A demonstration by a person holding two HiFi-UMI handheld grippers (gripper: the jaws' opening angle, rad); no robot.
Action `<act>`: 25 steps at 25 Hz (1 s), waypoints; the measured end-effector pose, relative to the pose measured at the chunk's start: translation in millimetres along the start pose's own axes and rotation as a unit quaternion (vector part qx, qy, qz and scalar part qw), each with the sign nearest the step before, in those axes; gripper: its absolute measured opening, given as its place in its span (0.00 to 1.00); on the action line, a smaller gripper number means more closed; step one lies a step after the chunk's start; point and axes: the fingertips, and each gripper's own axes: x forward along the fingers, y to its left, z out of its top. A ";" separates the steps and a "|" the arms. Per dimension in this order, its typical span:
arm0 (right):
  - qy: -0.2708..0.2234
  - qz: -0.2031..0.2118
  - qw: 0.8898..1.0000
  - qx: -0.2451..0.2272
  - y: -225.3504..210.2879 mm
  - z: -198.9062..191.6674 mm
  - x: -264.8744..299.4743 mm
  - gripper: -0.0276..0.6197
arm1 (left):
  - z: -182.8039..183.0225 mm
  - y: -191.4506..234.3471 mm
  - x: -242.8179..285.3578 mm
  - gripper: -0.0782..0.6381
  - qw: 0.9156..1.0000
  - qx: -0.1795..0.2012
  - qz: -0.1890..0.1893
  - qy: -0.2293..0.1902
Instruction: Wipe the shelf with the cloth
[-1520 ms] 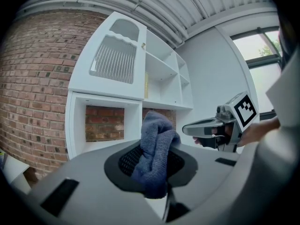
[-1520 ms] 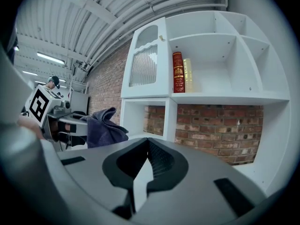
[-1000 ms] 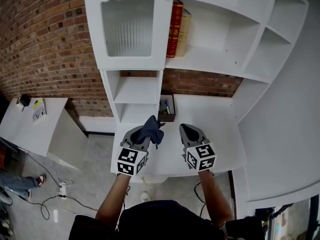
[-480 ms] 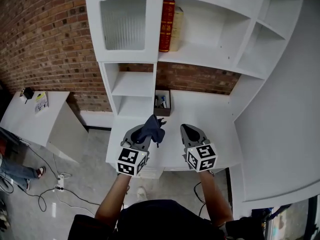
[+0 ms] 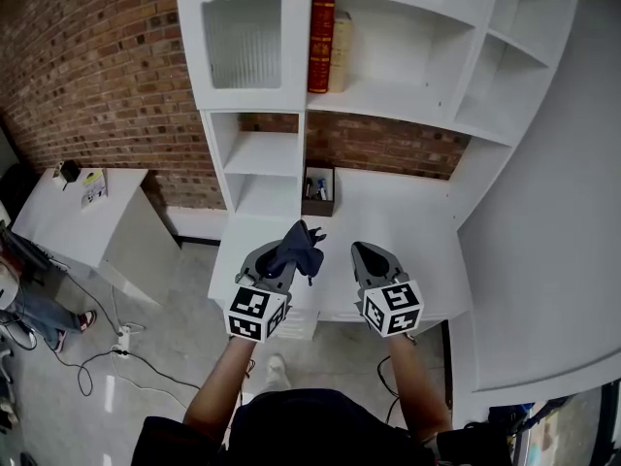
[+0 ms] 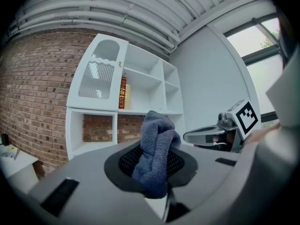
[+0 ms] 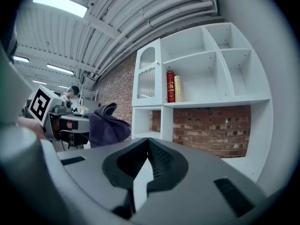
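Observation:
A white shelf unit (image 5: 388,95) stands against a brick wall, with a desk surface (image 5: 408,241) below it. My left gripper (image 5: 281,258) is shut on a dark blue cloth (image 5: 296,250), bunched up between the jaws (image 6: 157,156), held over the desk's near left edge. My right gripper (image 5: 367,257) is beside it, shut with nothing in it; its jaws meet in the right gripper view (image 7: 149,156). The cloth (image 7: 107,125) also shows at the left of that view. Both grippers are short of the shelves.
Two books, red (image 5: 321,29) and tan (image 5: 340,37), stand on an upper shelf. A glass-fronted cabinet door (image 5: 247,37) is at upper left. A dark box of small items (image 5: 318,192) sits at the desk's back. A low white table (image 5: 87,212) and floor cables (image 5: 87,367) lie left.
The head view has shifted a little, so the shelf sits slightly higher and to the right. Both grippers keep their pose, with the cloth still held.

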 end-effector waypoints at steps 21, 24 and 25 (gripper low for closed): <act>-0.016 0.007 1.000 0.014 12.9 -5.4 -40.8 0.06 | -6.1 -26.1 -34.6 0.20 1.000 -0.005 0.006 0.008; -0.014 0.006 1.000 0.010 14.5 -5.0 -38.9 0.06 | -4.4 -24.1 -32.9 0.20 1.000 -0.008 0.002 0.004; -0.013 0.004 1.000 0.010 14.4 -4.1 -37.9 0.06 | -3.4 -22.7 -32.5 0.20 1.000 -0.009 0.001 0.002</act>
